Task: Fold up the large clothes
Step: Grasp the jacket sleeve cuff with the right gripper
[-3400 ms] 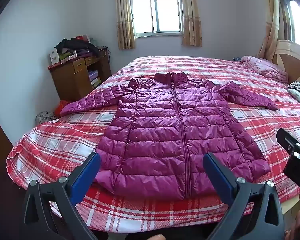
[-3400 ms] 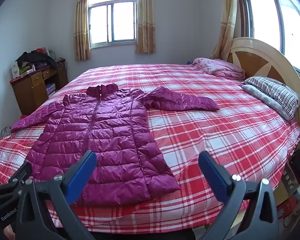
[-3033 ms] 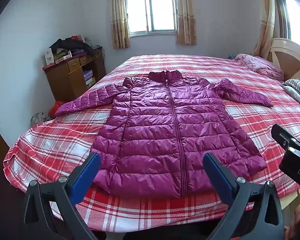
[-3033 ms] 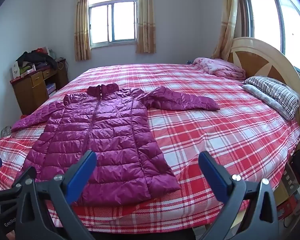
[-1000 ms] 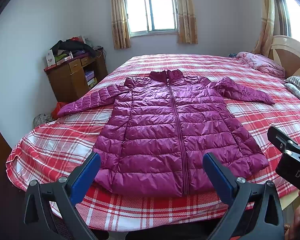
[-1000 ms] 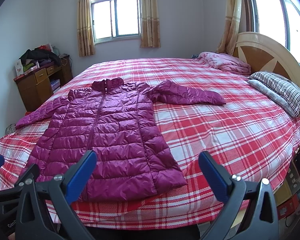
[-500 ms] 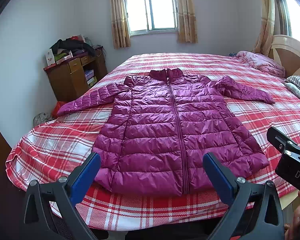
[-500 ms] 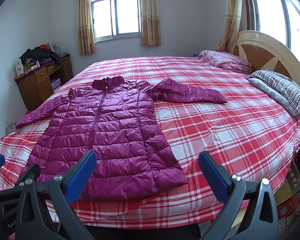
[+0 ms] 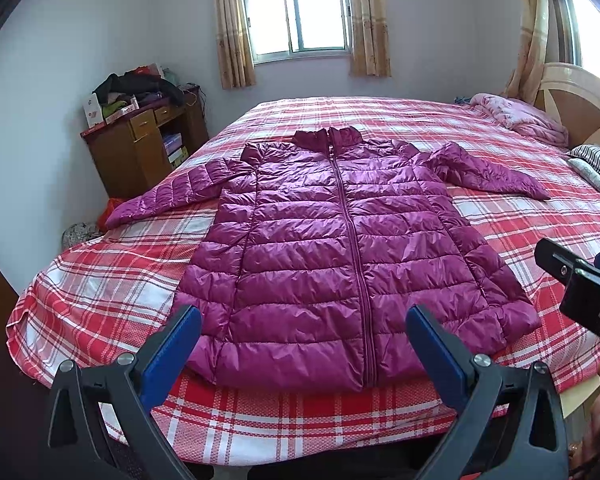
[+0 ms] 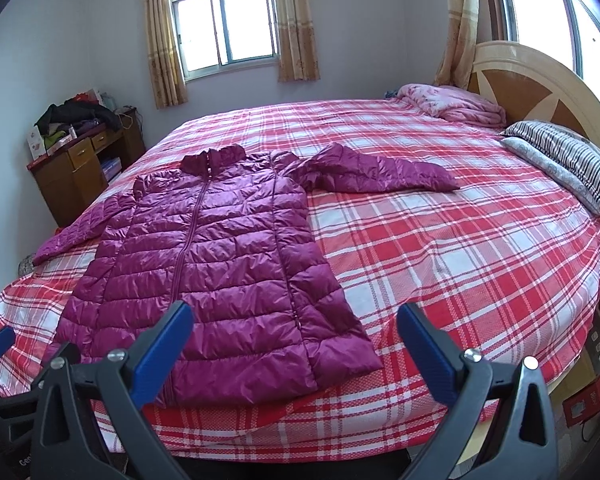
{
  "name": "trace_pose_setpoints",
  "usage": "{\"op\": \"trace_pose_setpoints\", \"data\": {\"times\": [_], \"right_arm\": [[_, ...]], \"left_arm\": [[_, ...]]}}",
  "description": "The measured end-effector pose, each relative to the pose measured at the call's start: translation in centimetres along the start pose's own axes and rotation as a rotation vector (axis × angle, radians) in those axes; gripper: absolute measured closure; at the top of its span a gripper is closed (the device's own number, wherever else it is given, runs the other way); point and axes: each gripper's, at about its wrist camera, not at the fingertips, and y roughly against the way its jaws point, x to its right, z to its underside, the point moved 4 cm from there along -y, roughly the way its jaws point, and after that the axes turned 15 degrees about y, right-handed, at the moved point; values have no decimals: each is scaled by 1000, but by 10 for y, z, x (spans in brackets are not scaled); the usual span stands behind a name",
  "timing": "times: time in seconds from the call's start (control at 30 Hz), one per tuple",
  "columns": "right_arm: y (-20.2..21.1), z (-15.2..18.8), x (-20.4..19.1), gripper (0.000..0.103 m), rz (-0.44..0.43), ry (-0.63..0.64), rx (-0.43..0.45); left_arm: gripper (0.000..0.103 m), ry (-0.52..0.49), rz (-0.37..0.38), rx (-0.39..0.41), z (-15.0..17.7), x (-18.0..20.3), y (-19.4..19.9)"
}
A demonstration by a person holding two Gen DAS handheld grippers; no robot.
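You get soft, even daylight in both views. It enters through the back window (image 9: pixel 300 16) at 12 o'clock, and a second window (image 10: pixel 548 8) at 2 o'clock in the right wrist view; both panes are blown out to white. The quilted jacket (image 9: pixel 340 248) carries a mild sheen on its panels, and shadows on the bed (image 10: pixel 440 248) are faint. Focus is sharp across the middle of each frame. Fisheye distortion bends the walls and the bed's edges into curves, strongest toward the rim, and a dark vignette cuts the corners at 10 and 2 o'clock. The foreground at 6 o'clock falls dim.
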Motion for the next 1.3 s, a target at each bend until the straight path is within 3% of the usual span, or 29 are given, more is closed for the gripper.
{"op": "trace_pose_setpoints", "data": {"times": [0.13,0.33,0.4,0.53,0.8,0.97,1.1,1.17,1.3], "right_arm": [[-15,-11,7,0,14,-4,2],[-61,-14,29,0,-71,-37,-33],[-76,-10,46,0,-53,-56,-59],[-108,-1,106,11,-45,-207,-133],[-148,-11,213,15,107,-391,-172],[-171,-45,263,15,153,-457,-148],[-196,-66,310,16,141,-612,-82],[-213,-70,329,21,152,-673,-57],[-251,-64,346,36,148,-746,-99]], "left_arm": [[1,16,-1,-15,-9,0,-15],[1,5,105,-48,-29,9,-48],[1,8,94,-53,-34,9,-63],[1,56,53,-77,-47,-1,-101],[1,84,0,-85,-80,-6,-159],[1,112,9,-77,-118,-2,-184],[1,164,10,-47,-151,-15,-199],[1,192,-7,-34,-163,-27,-209],[1,216,-62,-25,-180,-51,-232]]}}
